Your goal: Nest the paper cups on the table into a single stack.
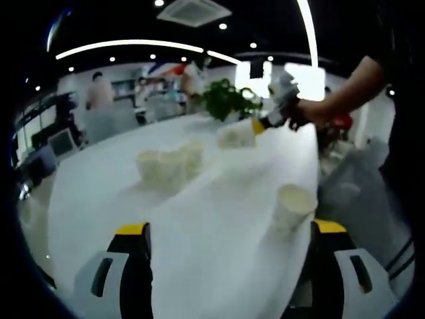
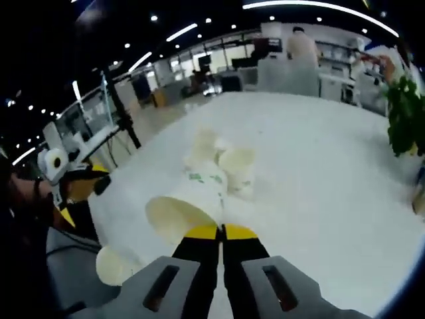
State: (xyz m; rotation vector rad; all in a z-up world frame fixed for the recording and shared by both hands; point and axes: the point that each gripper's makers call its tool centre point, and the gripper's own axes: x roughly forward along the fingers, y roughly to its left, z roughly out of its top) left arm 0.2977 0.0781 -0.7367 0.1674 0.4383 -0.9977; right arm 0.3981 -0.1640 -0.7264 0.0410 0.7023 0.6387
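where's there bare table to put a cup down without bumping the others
The table is bare between the left tool and the clump of cups, with a lone cup at its right edge. In the right gripper view, the stretch between the cups and the plant is free. Around the clump it is crowded.

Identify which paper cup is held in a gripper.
The cup clamped in the right gripper, lifted on its side; the other cups rest on the table.

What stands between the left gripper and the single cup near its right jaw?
Nothing visible: only bare table lies between the open left gripper and that single cup, which stands upright near its right jaw.
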